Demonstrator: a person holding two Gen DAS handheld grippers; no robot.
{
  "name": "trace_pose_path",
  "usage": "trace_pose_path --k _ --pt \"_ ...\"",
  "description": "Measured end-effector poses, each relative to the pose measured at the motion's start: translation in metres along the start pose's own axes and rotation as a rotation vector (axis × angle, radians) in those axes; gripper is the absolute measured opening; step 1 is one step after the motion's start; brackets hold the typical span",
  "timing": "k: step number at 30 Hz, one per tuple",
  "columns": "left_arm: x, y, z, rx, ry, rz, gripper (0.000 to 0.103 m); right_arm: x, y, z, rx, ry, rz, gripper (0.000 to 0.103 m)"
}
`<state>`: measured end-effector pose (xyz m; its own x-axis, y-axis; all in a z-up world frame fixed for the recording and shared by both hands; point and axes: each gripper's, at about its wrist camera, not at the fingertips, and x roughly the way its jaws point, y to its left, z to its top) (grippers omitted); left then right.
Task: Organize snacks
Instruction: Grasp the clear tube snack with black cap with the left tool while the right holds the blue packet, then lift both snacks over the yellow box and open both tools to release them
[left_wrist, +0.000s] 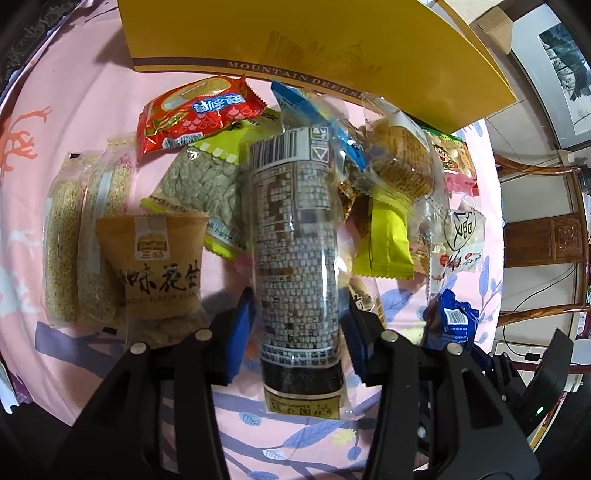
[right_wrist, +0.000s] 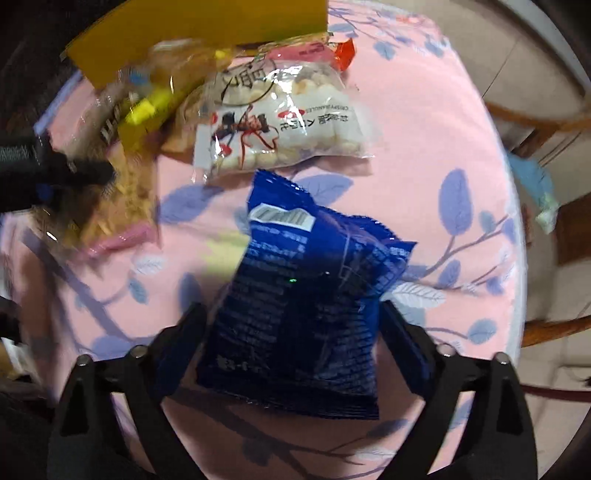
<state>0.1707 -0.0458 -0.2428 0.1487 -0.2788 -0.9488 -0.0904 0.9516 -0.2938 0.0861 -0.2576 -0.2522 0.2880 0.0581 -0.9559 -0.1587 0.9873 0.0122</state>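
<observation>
A long clear packet (left_wrist: 295, 236) with dark filling and a printed label hangs over the snack pile, and my left gripper (left_wrist: 297, 332) is shut on its lower part, blue pads against both sides. In the right wrist view a dark blue packet (right_wrist: 306, 295) lies on the pink leaf-print cloth (right_wrist: 424, 147) between the fingers of my right gripper (right_wrist: 293, 332). Those jaws stand wide and open, with a small gap on the left side. The same blue packet (left_wrist: 452, 321) shows at the lower right of the left wrist view.
A yellow box (left_wrist: 295, 33) lies at the back. The pile holds a red packet (left_wrist: 199, 110), a brown peanut packet (left_wrist: 159, 266), sesame bars (left_wrist: 85, 236), a yellow-green packet (left_wrist: 384, 240) and a white puffed-snack bag (right_wrist: 280, 122). A wooden chair (left_wrist: 535, 236) stands past the table's right edge.
</observation>
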Motion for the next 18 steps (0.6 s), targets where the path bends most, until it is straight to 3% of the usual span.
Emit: trace_pose_path --k 2,4,7,18 --pt "-0.002 0.002 -0.001 0.006 -0.008 0.001 0.039 -0.005 -0.005 -0.001 0.005 -0.017 0.023 0.065" --pt "-0.004 0.003 -0.002 0.017 -0.016 0.001 0.034 -0.008 -0.010 -0.002 0.017 -0.017 0.052 0.059" --pt "-0.011 0.008 -0.006 0.021 -0.033 -0.029 0.030 -0.014 -0.018 -0.006 0.044 -0.023 0.084 0.057" --pt "-0.085 0.004 -0.023 0.099 -0.220 -0.100 0.030 -0.084 -0.038 0.010 0.089 -0.220 0.173 0.057"
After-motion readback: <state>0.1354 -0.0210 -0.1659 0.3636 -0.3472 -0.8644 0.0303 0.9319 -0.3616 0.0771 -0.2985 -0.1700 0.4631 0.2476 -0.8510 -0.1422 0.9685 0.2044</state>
